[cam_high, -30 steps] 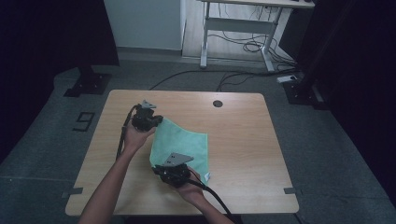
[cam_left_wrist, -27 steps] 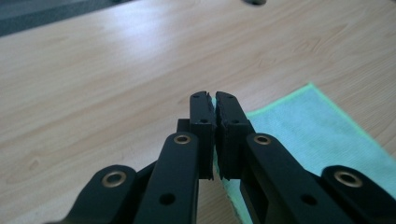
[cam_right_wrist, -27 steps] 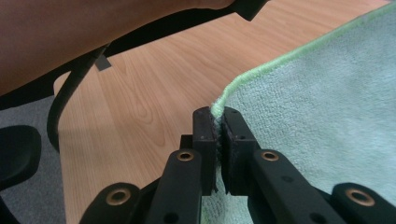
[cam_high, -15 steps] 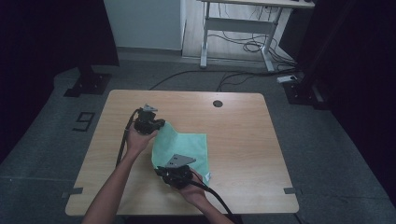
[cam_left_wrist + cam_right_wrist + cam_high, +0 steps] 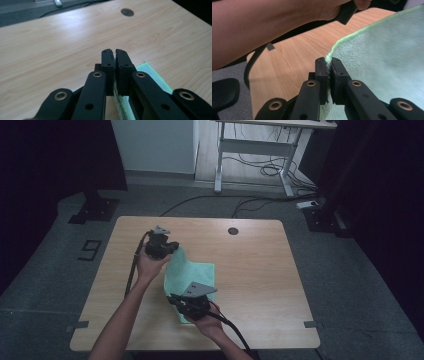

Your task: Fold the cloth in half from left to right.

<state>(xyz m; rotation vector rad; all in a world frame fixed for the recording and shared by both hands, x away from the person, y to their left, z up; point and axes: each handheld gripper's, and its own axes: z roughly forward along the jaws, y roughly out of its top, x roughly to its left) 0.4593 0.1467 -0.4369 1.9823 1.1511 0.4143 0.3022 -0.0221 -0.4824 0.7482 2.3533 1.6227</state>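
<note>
A light green cloth (image 5: pixel 192 275) hangs lifted over the middle of the wooden table (image 5: pixel 260 265), held up along its left edge. My left gripper (image 5: pixel 172 246) is shut on the cloth's far corner, and in the left gripper view the green edge (image 5: pixel 150 75) runs down between the closed jaws of the left gripper (image 5: pixel 114 58). My right gripper (image 5: pixel 175 299) is shut on the near corner. In the right gripper view the cloth (image 5: pixel 382 65) rises up and to the right from the right gripper (image 5: pixel 329 65). The person's left forearm (image 5: pixel 262 27) crosses above it.
A round cable hole (image 5: pixel 233 230) sits near the table's far edge. A black cable (image 5: pixel 131 272) trails from the left gripper along the forearm. A white desk frame (image 5: pixel 252 150) and floor cables (image 5: pixel 260 170) lie beyond the table. Dark stands (image 5: pixel 92 205) flank the table.
The left gripper has moved toward the table's left and lifted its corner, so the cloth has gone from lying spread out to hanging folded upward. The right gripper has stayed put.
</note>
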